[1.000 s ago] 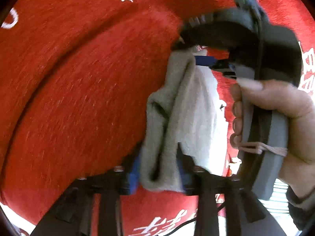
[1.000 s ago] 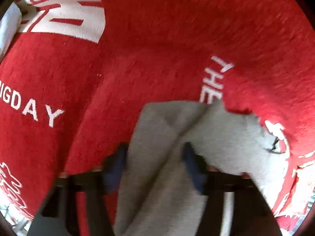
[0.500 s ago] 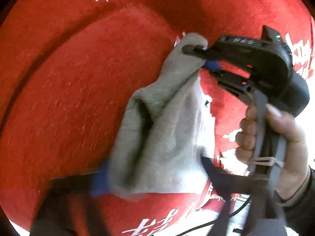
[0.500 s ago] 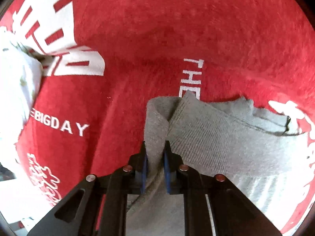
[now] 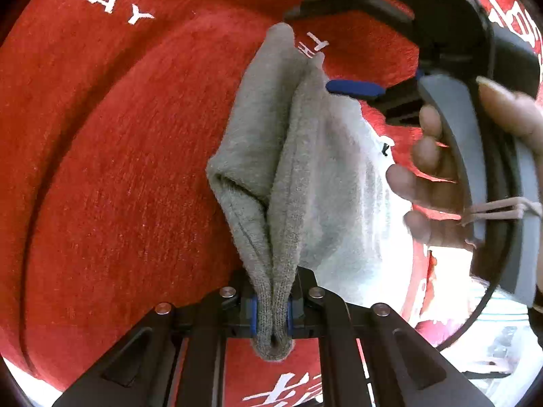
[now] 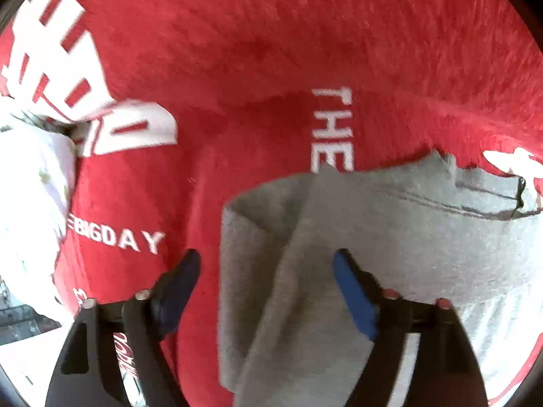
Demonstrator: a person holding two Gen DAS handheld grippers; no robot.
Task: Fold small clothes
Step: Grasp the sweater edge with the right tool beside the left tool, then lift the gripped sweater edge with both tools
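Reading "THE BIGDAY" on red cloth (image 6: 237, 51)

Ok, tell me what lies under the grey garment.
Under the grey garment lies the red printed cloth, its "THE" lettering partly covered. Whatever is beneath that cloth is hidden.

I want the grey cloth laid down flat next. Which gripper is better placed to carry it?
Left. The left gripper is shut on the grey cloth; the right gripper is open.

1 grey garment (image 5: 288, 169), 1 red blanket (image 5: 101, 169) — 2 hand-held grippers.
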